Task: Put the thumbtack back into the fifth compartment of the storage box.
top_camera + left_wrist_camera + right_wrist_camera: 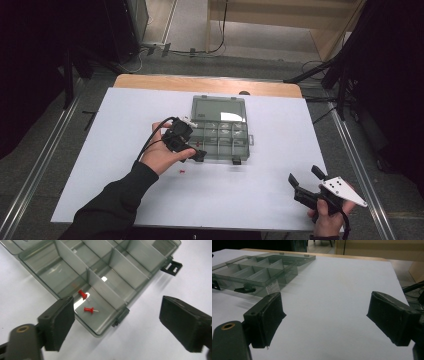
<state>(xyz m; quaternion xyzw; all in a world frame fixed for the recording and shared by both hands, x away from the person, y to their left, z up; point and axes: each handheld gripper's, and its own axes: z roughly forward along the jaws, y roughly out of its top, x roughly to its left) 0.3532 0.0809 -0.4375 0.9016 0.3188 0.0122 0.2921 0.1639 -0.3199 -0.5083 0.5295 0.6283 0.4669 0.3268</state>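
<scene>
On the desk point(125, 150) the organizer box point(220, 132) lay open; we held the left gripper point(117, 317) over its near corner compartment, fingers spread and empty, two red pushpins point(86, 302) inside. A third point(182, 171), probably, waited outside. The right gripper point(325, 317) rested spread.

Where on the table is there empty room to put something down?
The white table sheet is bare left of the compartment box, and in the wide stretch between the box and the right gripper. It is crowded at the box's near-left corner: the left gripper, two pushpins inside, one red pushpin on the sheet.
</scene>
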